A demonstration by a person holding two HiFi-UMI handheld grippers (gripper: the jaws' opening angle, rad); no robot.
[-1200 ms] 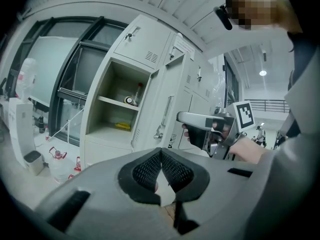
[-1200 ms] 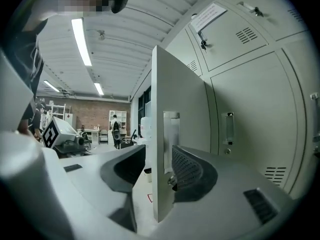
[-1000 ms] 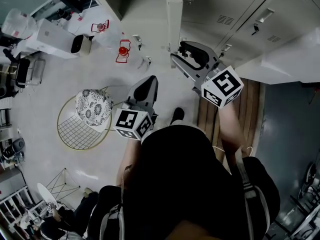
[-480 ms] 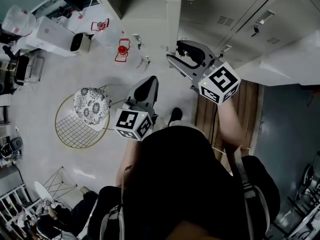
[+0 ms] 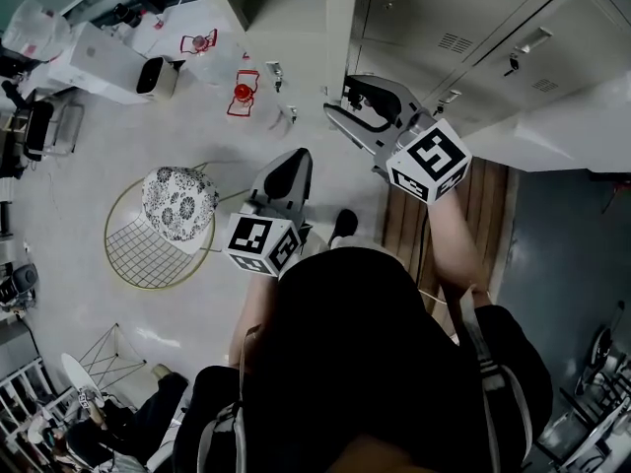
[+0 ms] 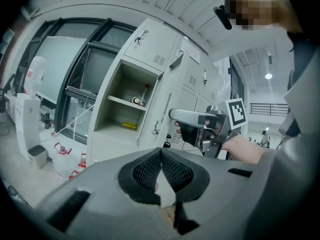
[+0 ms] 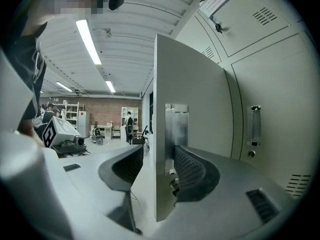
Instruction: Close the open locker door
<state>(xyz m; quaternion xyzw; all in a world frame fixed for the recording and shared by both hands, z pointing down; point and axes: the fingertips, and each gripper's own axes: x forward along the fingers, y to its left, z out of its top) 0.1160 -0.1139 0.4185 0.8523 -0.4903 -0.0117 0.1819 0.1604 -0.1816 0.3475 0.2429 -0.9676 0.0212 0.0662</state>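
Note:
The grey locker door (image 5: 341,23) stands open, edge-on toward me, beside its open compartment (image 6: 127,104) with shelves. My right gripper (image 5: 340,101) is open and straddles the door's free edge (image 7: 161,134). One jaw is on each face, and a gap shows at the left pad (image 7: 131,165). A metal latch plate (image 7: 176,124) sits on the door just beyond the right pad. My left gripper (image 5: 294,161) hangs lower and away from the door, shut on nothing, its pads (image 6: 147,168) meeting. The left gripper view shows the right gripper (image 6: 192,119) at the door.
Shut locker doors (image 5: 473,37) run to the right of the open one. A wire chair with a patterned cushion (image 5: 179,205) stands on the floor at left. Beyond it are red-capped water jugs (image 5: 242,92) and a white appliance (image 5: 104,62). Wooden slats (image 5: 414,230) lie below the lockers.
My right gripper has edged slightly left along the door's edge. The left gripper has stayed put.

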